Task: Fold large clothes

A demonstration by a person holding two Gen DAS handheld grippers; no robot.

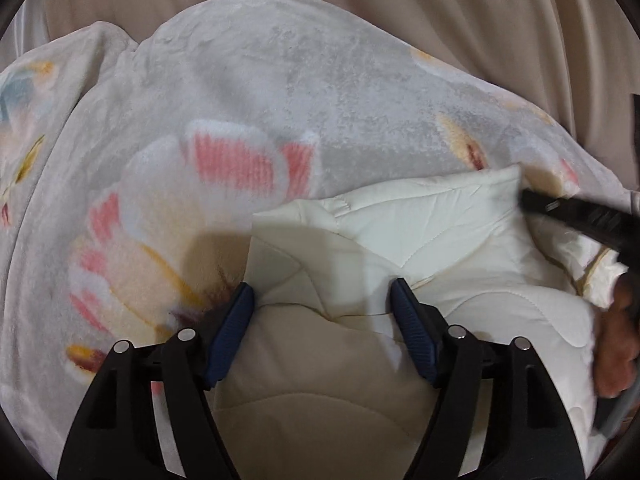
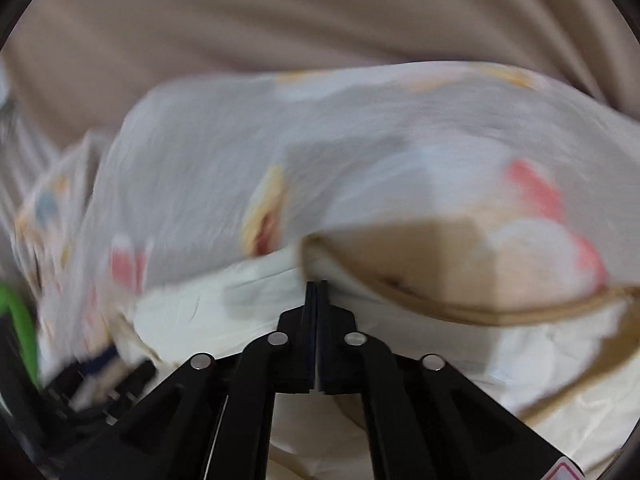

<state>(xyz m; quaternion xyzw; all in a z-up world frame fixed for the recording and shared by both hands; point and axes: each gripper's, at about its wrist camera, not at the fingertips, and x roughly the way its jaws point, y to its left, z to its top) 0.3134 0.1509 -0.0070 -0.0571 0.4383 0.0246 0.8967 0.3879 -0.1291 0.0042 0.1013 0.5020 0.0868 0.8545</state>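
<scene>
A cream quilted garment (image 1: 400, 236) lies partly folded on a floral fleece blanket (image 1: 248, 92). My left gripper (image 1: 322, 292) is open, its blue-padded fingers (image 1: 232, 328) resting on the garment's near folded part with cloth between them. My right gripper (image 2: 317, 286) is shut on an edge of the cream garment (image 2: 248, 308), near its tan-trimmed hem (image 2: 460, 312). The right wrist view is motion-blurred. The right gripper also shows at the right edge of the left wrist view (image 1: 532, 202), above the garment's far right corner, with the person's hand (image 1: 616, 352) behind it.
The floral blanket (image 2: 360, 140) covers the whole work surface. Beige curtains (image 1: 440, 8) hang behind it. A green object (image 2: 20, 320) and the left gripper's dark body (image 2: 92, 384) sit at the lower left of the right wrist view.
</scene>
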